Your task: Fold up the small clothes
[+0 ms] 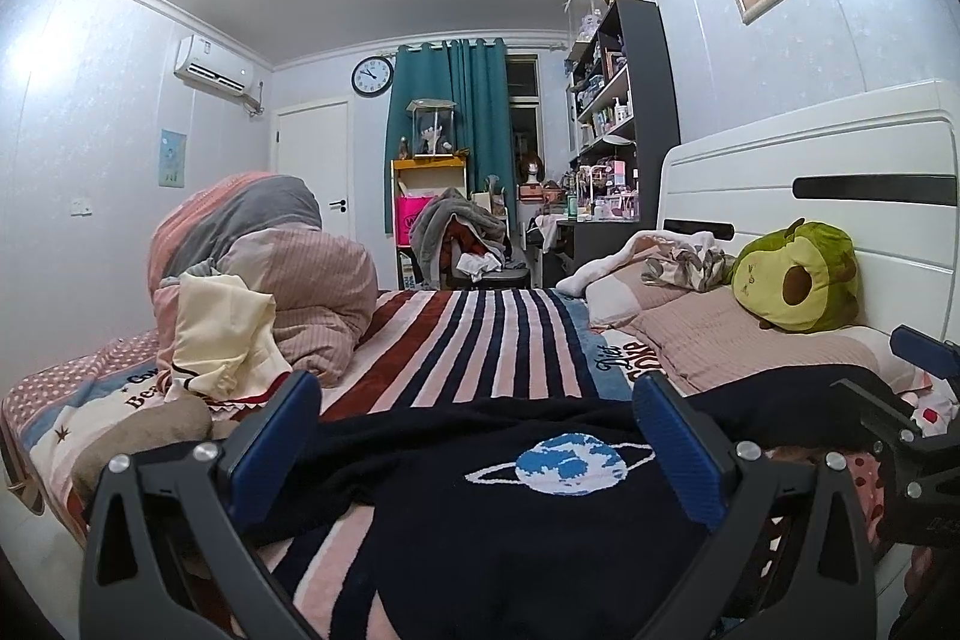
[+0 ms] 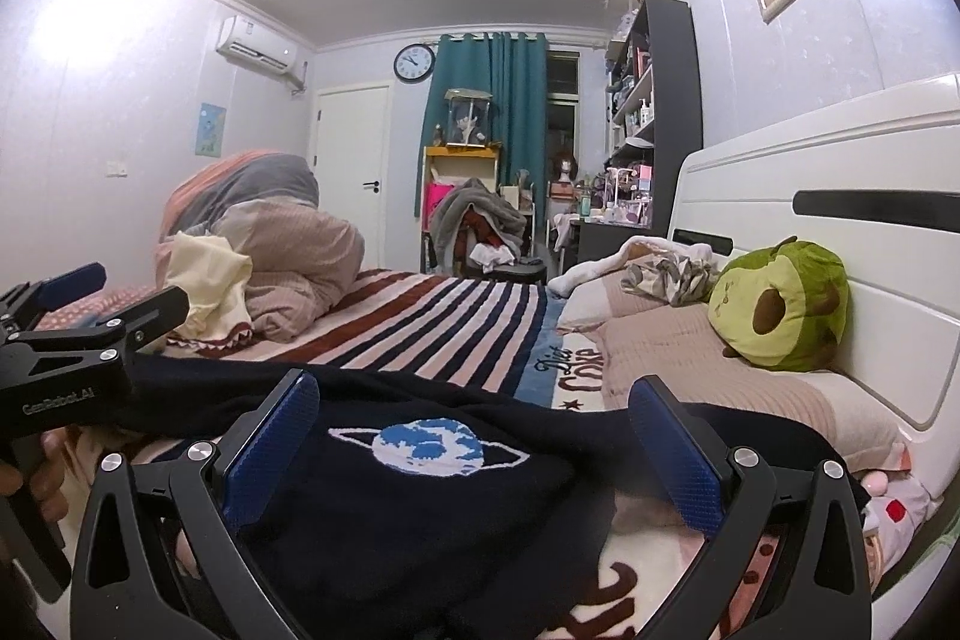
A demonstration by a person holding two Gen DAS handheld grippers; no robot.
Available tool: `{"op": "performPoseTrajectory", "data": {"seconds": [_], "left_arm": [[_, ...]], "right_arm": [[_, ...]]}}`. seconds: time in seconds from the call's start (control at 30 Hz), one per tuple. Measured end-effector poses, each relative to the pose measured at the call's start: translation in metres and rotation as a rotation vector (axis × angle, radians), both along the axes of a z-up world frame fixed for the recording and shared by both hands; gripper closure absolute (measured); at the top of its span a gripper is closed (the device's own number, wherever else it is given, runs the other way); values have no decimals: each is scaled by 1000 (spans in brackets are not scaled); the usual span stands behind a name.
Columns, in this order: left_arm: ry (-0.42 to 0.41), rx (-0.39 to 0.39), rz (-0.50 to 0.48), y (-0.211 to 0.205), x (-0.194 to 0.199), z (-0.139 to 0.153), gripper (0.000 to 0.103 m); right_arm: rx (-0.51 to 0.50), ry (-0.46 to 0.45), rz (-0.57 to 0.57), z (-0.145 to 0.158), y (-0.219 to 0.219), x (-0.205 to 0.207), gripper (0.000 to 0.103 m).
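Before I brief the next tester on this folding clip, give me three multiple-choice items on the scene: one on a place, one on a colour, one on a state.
1. Where does the avocado plush sit?
A. against the white headboard
B. on the floor
C. on the bookshelf

2. What colour is the planet on the navy sweater?
A. red
B. blue and white
C. yellow

3. How do the left gripper and right gripper stand?
A. both clamped on the sweater
B. one open, one shut
C. both open above the sweater

Answers: 1 A, the plush leans on the headboard by the pillows. 2 B, the knitted globe is blue with white patches and a ring. 3 C, the blue pads stand wide apart in each wrist view.
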State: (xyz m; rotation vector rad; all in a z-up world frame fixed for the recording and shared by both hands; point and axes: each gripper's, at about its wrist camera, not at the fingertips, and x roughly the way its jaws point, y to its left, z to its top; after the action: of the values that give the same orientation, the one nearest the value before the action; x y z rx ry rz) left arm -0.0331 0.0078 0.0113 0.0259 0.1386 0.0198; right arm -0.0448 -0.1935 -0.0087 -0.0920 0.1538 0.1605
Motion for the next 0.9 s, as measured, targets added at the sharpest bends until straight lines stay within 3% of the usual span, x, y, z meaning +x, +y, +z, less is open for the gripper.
{"op": "performPoseTrajectory", "data": {"seconds": [0.9], "left_arm": [[14,-8,-3,0,5,1,1]], "right_arm": [[-9,26,41,0,14,13,1]]}}
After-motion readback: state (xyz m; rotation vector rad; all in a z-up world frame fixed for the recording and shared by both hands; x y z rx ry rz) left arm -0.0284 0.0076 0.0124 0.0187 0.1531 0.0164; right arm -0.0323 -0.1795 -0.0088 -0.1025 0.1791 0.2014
